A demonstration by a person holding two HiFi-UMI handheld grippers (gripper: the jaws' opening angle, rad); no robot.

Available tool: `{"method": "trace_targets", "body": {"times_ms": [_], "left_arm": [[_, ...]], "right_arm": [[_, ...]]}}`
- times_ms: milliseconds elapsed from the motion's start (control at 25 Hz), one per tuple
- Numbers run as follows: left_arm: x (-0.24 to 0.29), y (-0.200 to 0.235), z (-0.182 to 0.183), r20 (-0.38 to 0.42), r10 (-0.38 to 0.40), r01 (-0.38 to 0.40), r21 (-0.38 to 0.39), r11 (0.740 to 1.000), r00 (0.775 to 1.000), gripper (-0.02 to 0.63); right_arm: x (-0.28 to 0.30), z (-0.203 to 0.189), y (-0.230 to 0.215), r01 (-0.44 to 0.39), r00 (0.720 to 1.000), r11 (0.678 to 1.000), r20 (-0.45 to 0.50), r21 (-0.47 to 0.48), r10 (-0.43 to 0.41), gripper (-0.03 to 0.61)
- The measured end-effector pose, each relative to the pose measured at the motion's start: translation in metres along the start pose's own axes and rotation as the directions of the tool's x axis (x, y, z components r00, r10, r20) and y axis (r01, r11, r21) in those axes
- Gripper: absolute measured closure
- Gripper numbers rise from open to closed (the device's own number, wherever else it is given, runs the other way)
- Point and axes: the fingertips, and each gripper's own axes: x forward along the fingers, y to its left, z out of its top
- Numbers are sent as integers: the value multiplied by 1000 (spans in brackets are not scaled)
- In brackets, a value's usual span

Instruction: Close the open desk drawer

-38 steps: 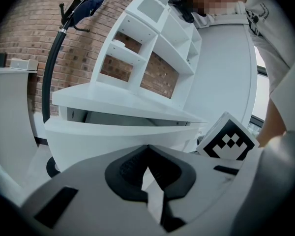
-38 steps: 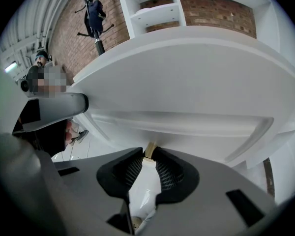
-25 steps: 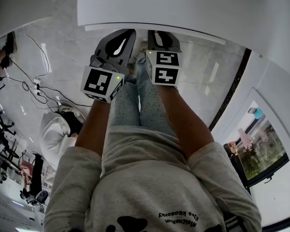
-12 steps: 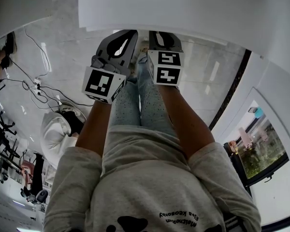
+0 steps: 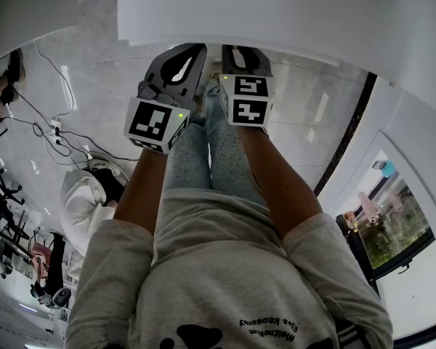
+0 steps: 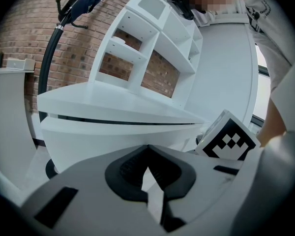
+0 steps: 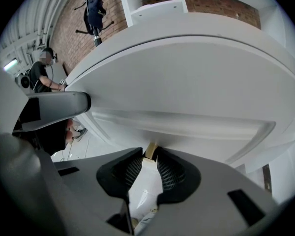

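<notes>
Under the tabletop's point(image 6: 103, 100) near edge, the white drawer point(image 6: 103, 139) faced both tongs: left tongs point(image 6: 147, 151) closed on nothing, right tongs point(image 7: 150, 154) parted a sliver, empty, near its front.

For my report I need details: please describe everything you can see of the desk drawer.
The drawer is plain white and smooth, with a long flat front. It sits just under the desk top, with a thin dark gap between them. Its inside is hidden. Whether anything touches it I cannot tell.
</notes>
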Motion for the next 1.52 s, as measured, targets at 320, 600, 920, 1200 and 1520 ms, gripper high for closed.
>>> {"method": "trace_targets", "body": {"times_ms": [320,600,920,1200,1520], "left_arm": [[-5,2,-4,-2,-10,10,7,1000,1000,595],[-22,-17,4,21,-12,12,-13,1000,1000,595],[-59,-50,43,85,-21,20,8,1000,996,595],[-97,-80,75,125,-26,23,31,999,992,595],[-158,-117,119,186,-4,-11,80,997,983,595]], "right_arm": [[-26,14,13,4,997,999,78,-49,0,477],[-64,30,29,9,987,997,159,-78,3,514],[-122,48,38,41,970,997,240,-70,-23,546],[-177,67,59,21,944,998,329,-57,-1,548],[-268,81,80,22,900,1000,436,-11,-15,548]]}}
